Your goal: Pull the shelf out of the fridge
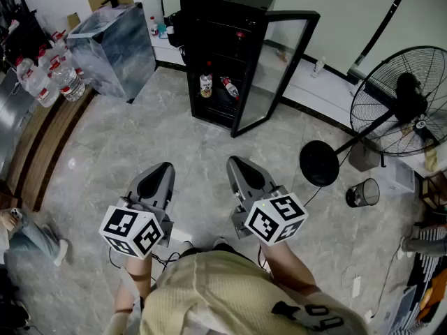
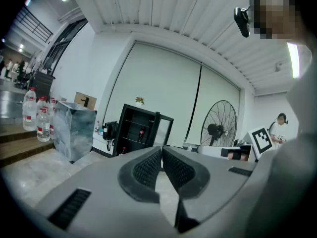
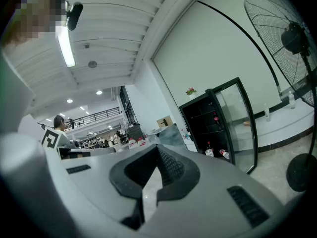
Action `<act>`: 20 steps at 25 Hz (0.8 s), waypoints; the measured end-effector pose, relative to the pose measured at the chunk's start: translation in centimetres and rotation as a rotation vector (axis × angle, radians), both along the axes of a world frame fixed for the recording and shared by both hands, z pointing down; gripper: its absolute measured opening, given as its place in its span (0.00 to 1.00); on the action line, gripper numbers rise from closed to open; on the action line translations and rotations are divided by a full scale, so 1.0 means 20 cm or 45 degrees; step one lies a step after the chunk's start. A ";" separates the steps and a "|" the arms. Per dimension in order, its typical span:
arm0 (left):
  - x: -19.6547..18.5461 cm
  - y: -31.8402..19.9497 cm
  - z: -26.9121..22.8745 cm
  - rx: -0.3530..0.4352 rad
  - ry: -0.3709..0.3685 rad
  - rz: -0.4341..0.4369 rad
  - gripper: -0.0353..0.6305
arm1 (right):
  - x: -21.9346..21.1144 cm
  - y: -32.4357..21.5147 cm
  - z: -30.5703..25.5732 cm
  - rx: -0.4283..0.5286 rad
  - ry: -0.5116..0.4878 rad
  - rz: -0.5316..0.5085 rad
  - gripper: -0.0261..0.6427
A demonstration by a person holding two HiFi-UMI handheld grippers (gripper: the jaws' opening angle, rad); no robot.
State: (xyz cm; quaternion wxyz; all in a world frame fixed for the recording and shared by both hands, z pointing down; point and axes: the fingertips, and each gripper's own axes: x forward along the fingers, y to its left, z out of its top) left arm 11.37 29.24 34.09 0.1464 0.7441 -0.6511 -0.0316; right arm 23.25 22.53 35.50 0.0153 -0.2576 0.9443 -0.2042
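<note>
The black fridge stands at the far side of the floor, its glass door swung open to the right. Thin shelves cross its dark inside, and two bottles rest on a lower shelf. My left gripper and right gripper hover side by side over the floor, well short of the fridge. Both are shut with nothing between the jaws. The left gripper view shows its shut tips below the distant fridge. In the right gripper view the shut tips sit left of the fridge.
A marbled grey box stands left of the fridge. Water bottles line a counter at the far left. A standing fan with a round base and a small bin are at the right.
</note>
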 end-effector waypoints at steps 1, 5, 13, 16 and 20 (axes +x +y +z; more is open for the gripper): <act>0.01 -0.02 0.01 0.005 0.021 0.004 0.09 | 0.01 -0.01 0.00 -0.005 -0.004 -0.007 0.06; 0.07 -0.05 0.07 -0.004 0.076 0.007 0.09 | 0.05 -0.04 0.04 -0.066 -0.049 -0.047 0.06; 0.12 -0.11 0.14 -0.051 0.191 -0.040 0.09 | 0.08 -0.08 0.12 -0.194 -0.103 -0.131 0.07; 0.11 -0.14 0.17 -0.069 0.203 -0.062 0.09 | 0.07 -0.10 0.14 -0.223 -0.139 -0.142 0.07; 0.09 -0.16 0.20 -0.065 0.210 -0.053 0.09 | 0.04 -0.10 0.15 -0.231 -0.143 -0.151 0.07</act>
